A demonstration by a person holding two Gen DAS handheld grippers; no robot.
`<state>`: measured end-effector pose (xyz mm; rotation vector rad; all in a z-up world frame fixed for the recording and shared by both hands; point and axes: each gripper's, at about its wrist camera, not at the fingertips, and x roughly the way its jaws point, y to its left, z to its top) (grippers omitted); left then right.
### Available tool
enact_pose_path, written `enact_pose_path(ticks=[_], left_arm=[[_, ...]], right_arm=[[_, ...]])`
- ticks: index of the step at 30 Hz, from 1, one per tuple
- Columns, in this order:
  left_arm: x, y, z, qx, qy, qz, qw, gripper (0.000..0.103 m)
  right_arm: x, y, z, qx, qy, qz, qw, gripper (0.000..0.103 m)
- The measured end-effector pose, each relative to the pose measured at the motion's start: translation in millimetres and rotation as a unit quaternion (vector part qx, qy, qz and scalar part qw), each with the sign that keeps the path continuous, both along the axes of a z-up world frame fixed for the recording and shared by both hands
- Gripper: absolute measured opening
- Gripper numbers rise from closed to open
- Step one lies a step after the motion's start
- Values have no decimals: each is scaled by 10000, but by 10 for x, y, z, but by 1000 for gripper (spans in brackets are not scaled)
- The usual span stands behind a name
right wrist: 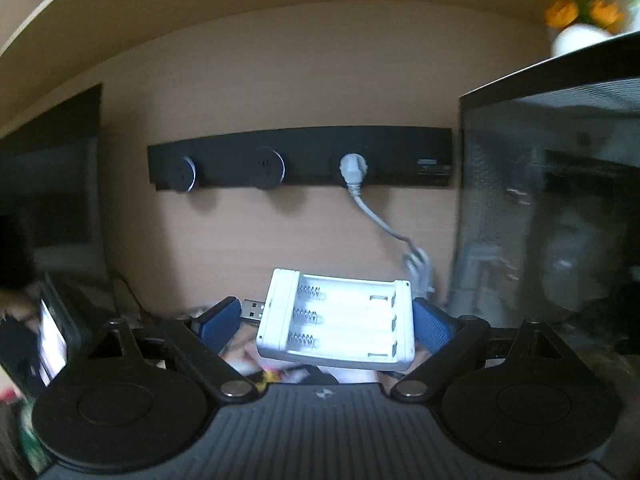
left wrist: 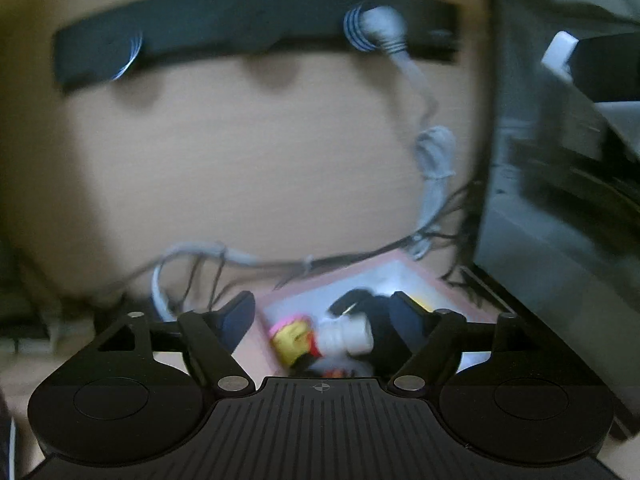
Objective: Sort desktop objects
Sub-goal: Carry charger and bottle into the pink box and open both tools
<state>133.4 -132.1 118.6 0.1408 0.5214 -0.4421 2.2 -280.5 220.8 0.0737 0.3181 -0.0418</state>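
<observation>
Between the fingers of the right gripper (right wrist: 324, 308): one white battery charger (right wrist: 340, 320), three empty bays facing up, a USB plug (right wrist: 253, 309) at its left end. It is held clear of the desk, the right blue pad (right wrist: 430, 326) pressing its right end and the plug meeting the left pad. The jaws stand wide around it.

Behind it, on the wood-toned wall:
- black socket rail (right wrist: 300, 152), three round outlets;
- grey plug (right wrist: 352, 168) in the right-hand outlet, its cable (right wrist: 380, 224) hanging down to the right.

Right of the rail: dark monitor (right wrist: 552, 220). Above the monitor: orange flowers (right wrist: 580, 8), blurred.

Left gripper (left wrist: 322, 304): fingers spread wide, nothing between them. The view is blurred.

Beneath the left gripper:
- pink-edged tray (left wrist: 400, 268) with a white floor;
- yellow and pink toy figure (left wrist: 292, 336), lying in the tray;
- white ridged cylinder (left wrist: 348, 336), touching the figure; what it is cannot be told.

Behind the tray: tangle of grey and dark cables (left wrist: 434, 168) along the foot of the wall.
</observation>
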Motion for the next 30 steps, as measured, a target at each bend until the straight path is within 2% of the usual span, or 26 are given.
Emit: enact_pose_path(ticks=[2,5,7,13,17,22,26,30], left_arm=[[-83,169,-113,-62,254,51,9996,95],[-350,402,-294,167,454,27,9988,97],[-530,555,-430,250,665,18,9975,98],[-986,899,-719,447,1249,206,9909,99],[-1288,1031,-726,396,1392,254,9892,100],[-1490,1126,-657,352,1186,536,9909,100],[-1634,1257,-526,305,899,854,9918,101],[-1687,1496,-475,304,729,1601,9839,101]], right_arm=[[284,-30,-47,160,224,79,9996,92],[615,-68,-256,312,646,-88,9974,94],[698,-106,-419,372,786,-213,9960,94],[616,-167,-910,576,1192,-401,9904,98],[456,18,-1265,201,1541,-360,9872,99],[177,280,-1554,172,1836,-103,9828,101],[-113,490,-1634,-139,1814,9,9833,103],[-368,648,-1693,-444,1820,255,9820,103]])
